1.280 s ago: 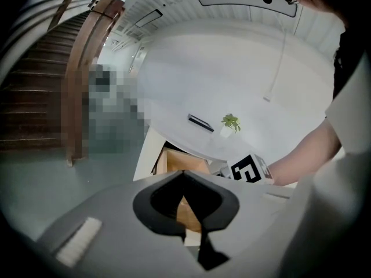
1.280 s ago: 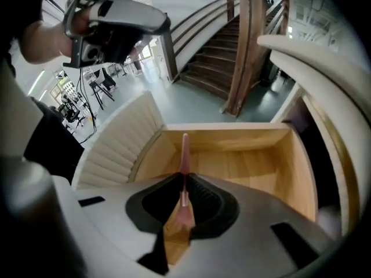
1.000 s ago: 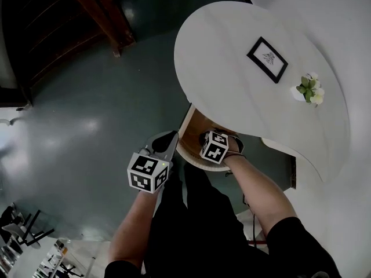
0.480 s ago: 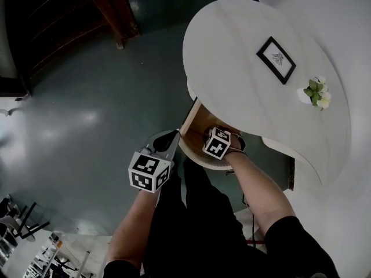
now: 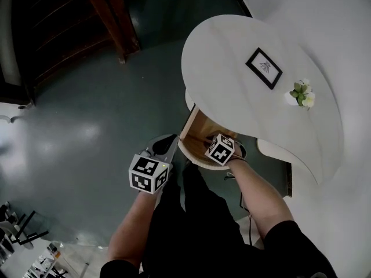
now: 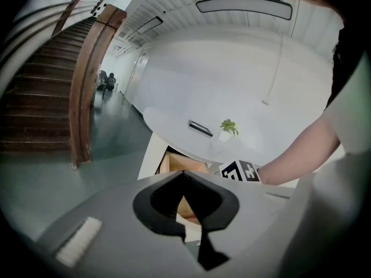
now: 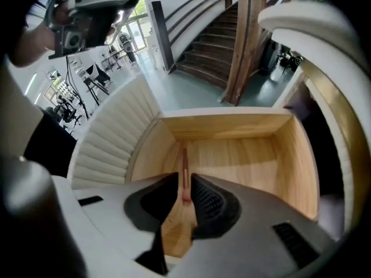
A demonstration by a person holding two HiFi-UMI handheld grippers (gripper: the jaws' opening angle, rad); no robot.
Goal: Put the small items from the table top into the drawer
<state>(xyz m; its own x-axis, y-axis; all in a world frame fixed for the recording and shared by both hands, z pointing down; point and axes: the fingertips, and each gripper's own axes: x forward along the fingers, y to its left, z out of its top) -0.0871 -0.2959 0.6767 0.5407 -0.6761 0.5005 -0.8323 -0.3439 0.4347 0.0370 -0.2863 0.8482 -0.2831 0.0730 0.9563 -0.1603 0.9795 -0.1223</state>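
Once lowered into the open drawer (image 7: 243, 155), seems to be at the drop-off step: right tool (image 7: 185, 178) pinched on a thin pencil (image 7: 184, 164), shaft pointing along the drawer floor. Next calls for parting those jaws, letting the pencil settle flat, then drawing back clear of the rim. Left tool (image 6: 184, 174) shut on nothing, hovering just outside the drawer front. Left on the desk (image 5: 232, 97), probably next in line: a black-framed picture (image 5: 264, 68) and a small potted plant (image 5: 301, 94). Drawer boxy inside, pale grained wood, with a curved, white ribbed face. Pencil slim, wooden, pinkish at the gripped end. Desk smooth, matte white, rounded.
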